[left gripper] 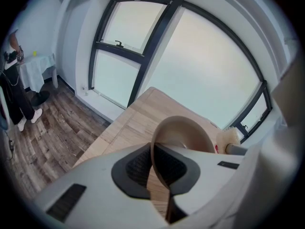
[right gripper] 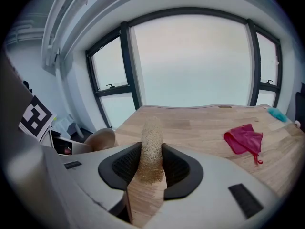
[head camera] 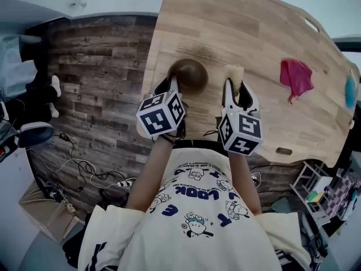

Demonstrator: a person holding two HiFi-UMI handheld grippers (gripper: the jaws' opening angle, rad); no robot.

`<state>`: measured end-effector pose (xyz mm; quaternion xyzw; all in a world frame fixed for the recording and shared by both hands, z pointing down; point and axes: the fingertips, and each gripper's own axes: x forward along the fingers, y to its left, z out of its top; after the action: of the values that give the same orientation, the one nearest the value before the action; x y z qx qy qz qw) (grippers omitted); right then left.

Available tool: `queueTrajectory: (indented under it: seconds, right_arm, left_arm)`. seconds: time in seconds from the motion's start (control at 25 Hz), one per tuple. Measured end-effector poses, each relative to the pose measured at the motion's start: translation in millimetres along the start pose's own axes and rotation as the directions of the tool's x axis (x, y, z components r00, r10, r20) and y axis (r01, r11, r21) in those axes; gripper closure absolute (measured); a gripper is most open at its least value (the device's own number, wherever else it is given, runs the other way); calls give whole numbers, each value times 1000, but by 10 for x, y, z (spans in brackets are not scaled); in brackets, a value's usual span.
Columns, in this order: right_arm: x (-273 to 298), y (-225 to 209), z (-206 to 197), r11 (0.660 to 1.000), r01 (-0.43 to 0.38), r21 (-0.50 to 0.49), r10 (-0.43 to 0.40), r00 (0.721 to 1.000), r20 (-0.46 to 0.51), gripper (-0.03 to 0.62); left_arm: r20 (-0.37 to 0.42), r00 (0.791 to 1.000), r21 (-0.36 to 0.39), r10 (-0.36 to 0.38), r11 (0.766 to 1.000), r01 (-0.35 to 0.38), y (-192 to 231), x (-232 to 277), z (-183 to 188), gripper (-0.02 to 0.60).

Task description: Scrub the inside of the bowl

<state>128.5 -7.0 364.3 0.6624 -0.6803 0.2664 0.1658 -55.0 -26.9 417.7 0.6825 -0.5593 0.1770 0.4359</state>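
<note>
Left gripper point(head camera: 170, 86) point(left gripper: 155, 168) has its jaws pressed together on the rim of the bowl point(head camera: 189, 74) point(left gripper: 183, 132), one wall only, thin edge between the pads. The bowl is tipped on its side over the near-left part of the table point(head camera: 237, 27), mouth facing the right gripper point(head camera: 237, 89) point(right gripper: 151, 163), which is pinching a loofah scrubber point(head camera: 234, 72) point(right gripper: 151, 147) around its lower half, top end sticking out free. The scrubber is beside the bowl, not in it yet, so scrubbing looks about to start. Main risk: a one-sided rim pinch has no resistance to torque, so any sideways push from the scrubber could swing the bowl about the pads or pop it out. It sits close to the table edge with floor point(head camera: 96, 83) just left of it (can't tell whether the bowl's bottom still touches the wood), so a slip there likely means a drop. Second risk: the loofah is soft, so hard pressure may fold it or work it out of the jaws. Third: the two gripper bodies are close and could knock together going in. The red cloth point(head camera: 296, 77) is well clear.
</note>
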Motion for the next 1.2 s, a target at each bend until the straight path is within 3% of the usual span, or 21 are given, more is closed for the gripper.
queueTrajectory:
  seconds: [0.6,1.2]
  right_arm:
    - [-98,-131,-123,999,28,29,-28,1000,-14,471]
    - [-104,-229,-310,997,35,75,-30,997,-72,480]
  left_arm:
    - [4,1000,88,-18,996,17,-95,-123,-13,541]
    - [-11,999,101,-34,994,35,-225,-97,-119,541]
